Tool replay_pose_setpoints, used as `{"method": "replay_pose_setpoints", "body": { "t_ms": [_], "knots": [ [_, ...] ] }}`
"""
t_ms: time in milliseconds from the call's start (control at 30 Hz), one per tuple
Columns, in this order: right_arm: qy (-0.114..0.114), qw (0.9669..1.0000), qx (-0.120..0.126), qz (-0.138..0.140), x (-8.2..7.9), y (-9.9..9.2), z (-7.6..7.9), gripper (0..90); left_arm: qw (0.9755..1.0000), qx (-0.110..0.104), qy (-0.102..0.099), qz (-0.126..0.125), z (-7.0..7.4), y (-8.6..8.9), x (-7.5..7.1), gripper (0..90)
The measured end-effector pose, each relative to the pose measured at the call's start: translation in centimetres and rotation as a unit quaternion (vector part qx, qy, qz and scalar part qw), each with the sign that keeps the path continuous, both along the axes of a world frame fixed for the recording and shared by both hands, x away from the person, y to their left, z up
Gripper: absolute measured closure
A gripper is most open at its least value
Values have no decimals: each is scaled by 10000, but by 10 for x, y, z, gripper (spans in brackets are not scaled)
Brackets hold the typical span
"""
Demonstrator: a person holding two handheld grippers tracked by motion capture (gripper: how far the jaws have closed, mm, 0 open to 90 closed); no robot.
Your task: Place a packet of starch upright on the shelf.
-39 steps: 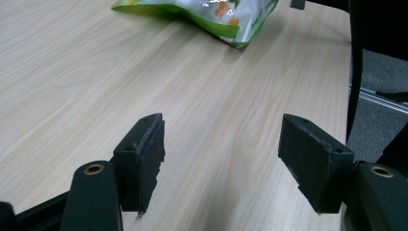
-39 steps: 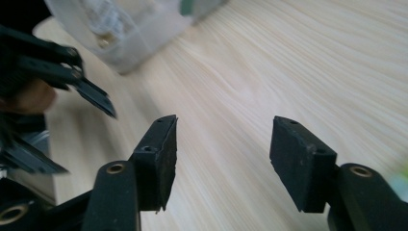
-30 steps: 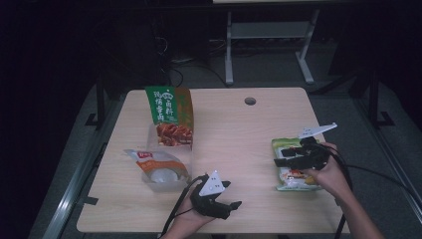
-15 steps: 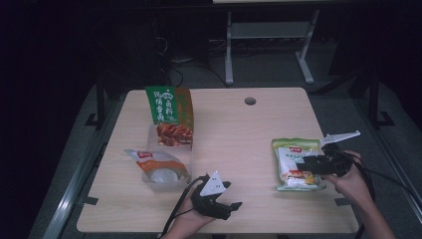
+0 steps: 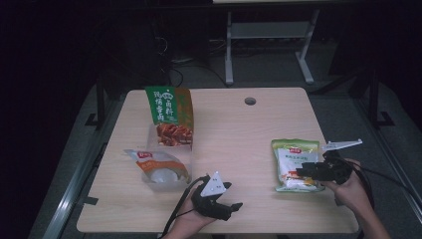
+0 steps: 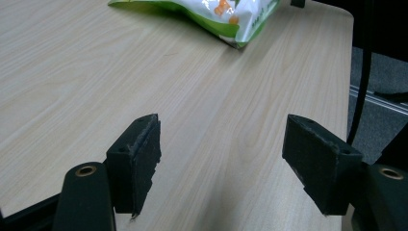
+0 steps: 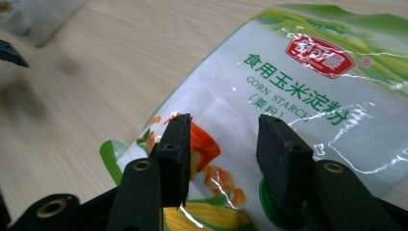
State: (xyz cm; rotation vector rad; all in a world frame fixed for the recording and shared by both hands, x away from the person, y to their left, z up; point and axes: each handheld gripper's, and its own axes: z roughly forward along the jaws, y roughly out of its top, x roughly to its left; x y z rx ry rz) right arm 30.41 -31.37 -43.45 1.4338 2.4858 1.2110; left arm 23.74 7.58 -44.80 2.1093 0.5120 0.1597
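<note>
At the bottom centre of the high view, the left gripper (image 5: 222, 198) rests on the pale wooden worktop (image 5: 234, 129) in a person's hand, its jaws spread wide with nothing but bare wood between them, as the left gripper view (image 6: 221, 168) confirms. At the lower right of the frame, the right gripper (image 5: 304, 172) reaches over the lower end of the green and white plastic bag of corn starch (image 5: 293, 160), which lies flat near the worktop's right edge. In the right gripper view, the right gripper's (image 7: 223, 144) jaws have just been closing and stand half spread above the bag's printed face (image 7: 308, 96); whether the pads touch it I cannot tell. Farther up at the left lies a clear pouch with an orange label (image 5: 158, 168), and beyond it stands a tall green and orange food packet (image 5: 169, 117), upright.
</note>
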Motion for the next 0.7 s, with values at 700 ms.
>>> {"method": "replay_pose_setpoints", "body": {
  "t_ms": [700],
  "knots": [
    [-176, 9996, 112, 175, -18, 26, 2, 483, 9998, -63, 161, -132, -1, -28, 3, 286]
  ]
}}
